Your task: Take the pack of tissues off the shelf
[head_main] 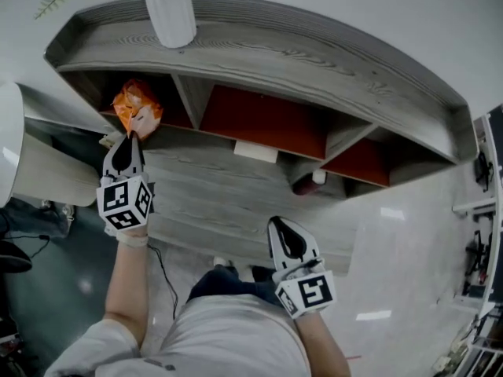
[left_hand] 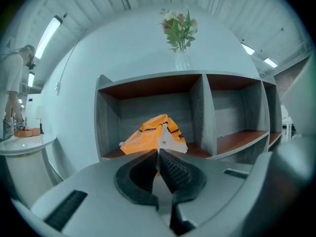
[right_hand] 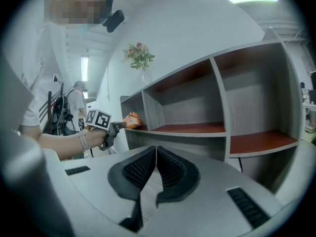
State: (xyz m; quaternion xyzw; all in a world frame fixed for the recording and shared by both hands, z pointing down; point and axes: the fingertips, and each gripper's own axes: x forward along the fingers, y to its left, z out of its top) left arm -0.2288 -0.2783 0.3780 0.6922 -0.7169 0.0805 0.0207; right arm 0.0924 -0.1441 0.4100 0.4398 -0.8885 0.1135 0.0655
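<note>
The orange pack of tissues (head_main: pixel 135 108) lies in the leftmost compartment of the grey wooden shelf (head_main: pixel 259 53), at its front edge. My left gripper (head_main: pixel 130 137) reaches up to it. In the left gripper view the jaws stand together at the left gripper's tip (left_hand: pixel 159 152), pinching the white flap at the near edge of the pack (left_hand: pixel 153 135). The right gripper view shows the pack (right_hand: pixel 131 119) with the left gripper (right_hand: pixel 116 126) at it. My right gripper (head_main: pixel 277 225) hangs lower, in front of the shelf's middle, with its jaws closed on nothing (right_hand: pixel 154 149).
A white vase (head_main: pixel 170 10) with flowers stands on top of the shelf. The other compartments (left_hand: pixel 232 117) have red-brown floors. A white flat item (head_main: pixel 255 151) and a dark object (head_main: pixel 302 184) sit lower down. A white round counter (left_hand: pixel 24 142) and a person (left_hand: pixel 12 98) are at the left.
</note>
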